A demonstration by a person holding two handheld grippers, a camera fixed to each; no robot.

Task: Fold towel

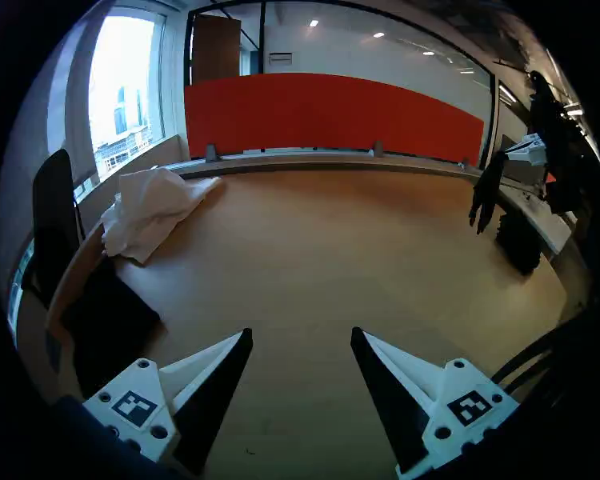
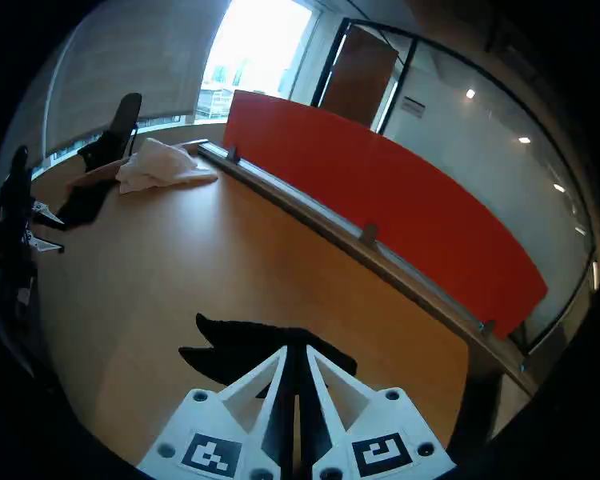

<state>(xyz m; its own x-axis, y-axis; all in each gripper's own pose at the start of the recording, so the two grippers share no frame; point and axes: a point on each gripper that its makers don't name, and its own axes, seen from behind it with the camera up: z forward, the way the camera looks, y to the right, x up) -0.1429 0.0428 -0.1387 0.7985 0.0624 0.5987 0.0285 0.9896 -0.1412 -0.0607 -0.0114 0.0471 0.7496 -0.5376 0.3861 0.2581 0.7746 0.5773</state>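
While the white towel point(image 1: 152, 210) lay crumpled at the far corner of the table point(image 1: 316, 240), well apart from both tools, the left gripper point(image 1: 301, 331) hovered with fingers spread and empty. The right gripper point(image 2: 297, 349) was pinched together, seemingly on a black glove point(image 2: 228, 352). Drawing the towel to mid-table and spreading it flat before creasing looked wise.

The towel point(image 1: 152, 210) in the upper left is white matt cloth, soft and creased. The table point(image 1: 324, 256) looks like smooth wood with a faint sheen. The left gripper point(image 1: 301, 332) is matt white plastic with black fingers point(image 1: 220, 384). The black glove point(image 2: 228, 348) looks like matt fabric.
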